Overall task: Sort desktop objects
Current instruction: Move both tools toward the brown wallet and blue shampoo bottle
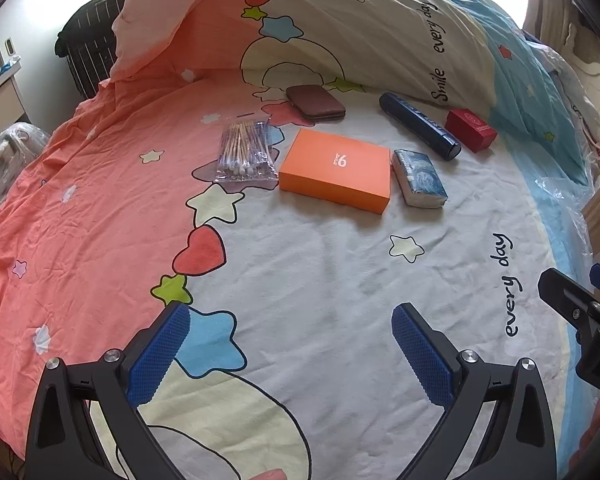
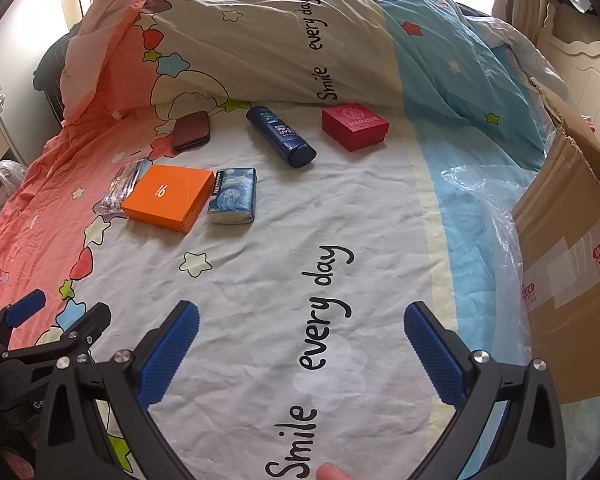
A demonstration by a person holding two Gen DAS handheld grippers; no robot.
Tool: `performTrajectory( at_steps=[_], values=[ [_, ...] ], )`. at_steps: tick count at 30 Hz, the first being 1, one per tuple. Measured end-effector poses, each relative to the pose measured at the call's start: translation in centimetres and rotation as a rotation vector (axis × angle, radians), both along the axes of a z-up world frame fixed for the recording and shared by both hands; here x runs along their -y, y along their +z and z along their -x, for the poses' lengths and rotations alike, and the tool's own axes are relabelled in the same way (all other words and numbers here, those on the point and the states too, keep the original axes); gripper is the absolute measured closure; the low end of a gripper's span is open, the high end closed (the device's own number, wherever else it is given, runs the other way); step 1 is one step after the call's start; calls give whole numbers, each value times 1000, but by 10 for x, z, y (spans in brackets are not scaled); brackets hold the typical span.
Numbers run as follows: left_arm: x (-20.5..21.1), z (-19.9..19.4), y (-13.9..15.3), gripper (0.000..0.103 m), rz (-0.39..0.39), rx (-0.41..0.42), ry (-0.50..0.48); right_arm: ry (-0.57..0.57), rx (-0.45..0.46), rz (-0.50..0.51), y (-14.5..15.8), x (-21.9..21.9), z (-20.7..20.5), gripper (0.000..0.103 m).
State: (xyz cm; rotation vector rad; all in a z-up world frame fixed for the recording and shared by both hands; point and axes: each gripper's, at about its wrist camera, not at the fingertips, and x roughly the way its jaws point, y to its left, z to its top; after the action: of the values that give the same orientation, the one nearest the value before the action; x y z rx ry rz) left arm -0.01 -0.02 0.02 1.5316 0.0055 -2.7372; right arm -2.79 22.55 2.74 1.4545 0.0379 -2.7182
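Note:
Several objects lie on the bed sheet: an orange box (image 1: 336, 170) (image 2: 168, 196), a bag of cotton swabs (image 1: 246, 152) (image 2: 120, 192), a blue tissue pack (image 1: 419, 178) (image 2: 233, 196), a dark blue bottle (image 1: 419, 126) (image 2: 281, 136), a red box (image 1: 471, 129) (image 2: 355, 126) and a brown case (image 1: 316, 103) (image 2: 191, 130). My left gripper (image 1: 291, 354) is open and empty, well short of them. My right gripper (image 2: 302, 354) is open and empty too, over the "every day" print. Each gripper shows at the edge of the other's view.
A folded duvet (image 2: 284, 40) rises behind the objects. A cardboard box (image 2: 572, 264) and clear plastic film (image 2: 496, 208) stand at the bed's right edge. A dark bag (image 1: 88, 48) and a desk (image 1: 0, 88) are at the far left.

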Motion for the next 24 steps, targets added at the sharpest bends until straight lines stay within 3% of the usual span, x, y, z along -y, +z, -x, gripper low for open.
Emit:
performTrajectory(
  at_steps=[5, 10, 15, 24],
  values=[
    [-1, -8, 1, 0, -2, -62, -11, 14, -4, 3, -1, 3, -4, 0],
    [3, 1, -1, 0, -113, -1, -18, 2, 7, 25, -8, 2, -1, 0],
    [2, 1, 5, 0, -72, -36, -27, -37, -5, 42, -5, 1, 1, 0],
    [13, 8, 22, 0, -59, -10, -25, -5, 61, 95, 1, 7, 16, 0]
  ],
)
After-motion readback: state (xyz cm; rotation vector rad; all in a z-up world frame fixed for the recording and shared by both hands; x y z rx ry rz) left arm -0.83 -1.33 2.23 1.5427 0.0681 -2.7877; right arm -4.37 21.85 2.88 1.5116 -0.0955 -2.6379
